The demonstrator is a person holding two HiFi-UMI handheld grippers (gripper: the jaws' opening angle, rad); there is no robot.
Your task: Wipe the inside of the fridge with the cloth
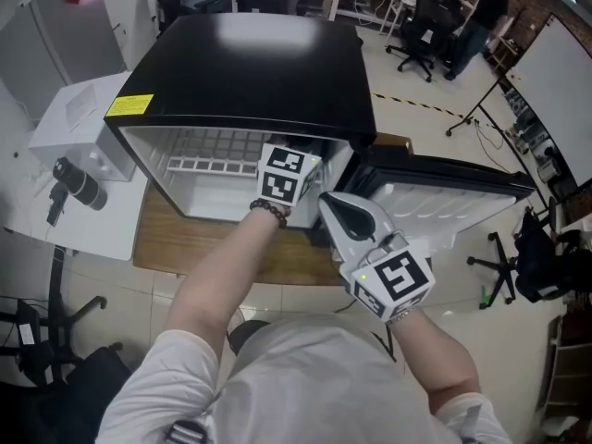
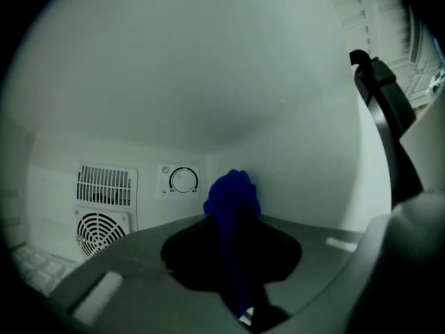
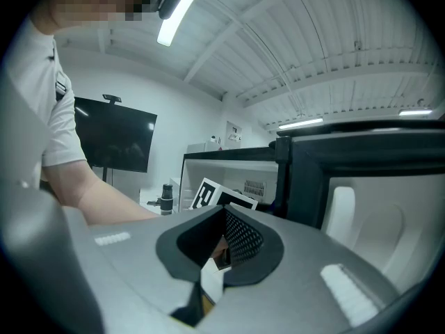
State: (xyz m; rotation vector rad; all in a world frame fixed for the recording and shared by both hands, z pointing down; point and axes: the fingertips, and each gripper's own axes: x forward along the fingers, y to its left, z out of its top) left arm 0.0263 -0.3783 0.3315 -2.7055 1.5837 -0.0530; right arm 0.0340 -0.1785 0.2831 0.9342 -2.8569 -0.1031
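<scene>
Left tool [image 2: 234, 229] clamped on cloth [image 2: 233, 190] inside fridge [image 1: 268, 72], facing back wall; wiping looked underway, contact unclear. Right tool [image 3: 223, 239] clenched empty, outside by door [image 1: 444, 178]

White T-shirt [image 1: 305, 377]; grey right gripper [image 1: 327, 202]

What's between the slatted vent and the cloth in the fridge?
A round dial, with the slatted vent to its left and the cloth to its right; the left gripper view shows it.
</scene>
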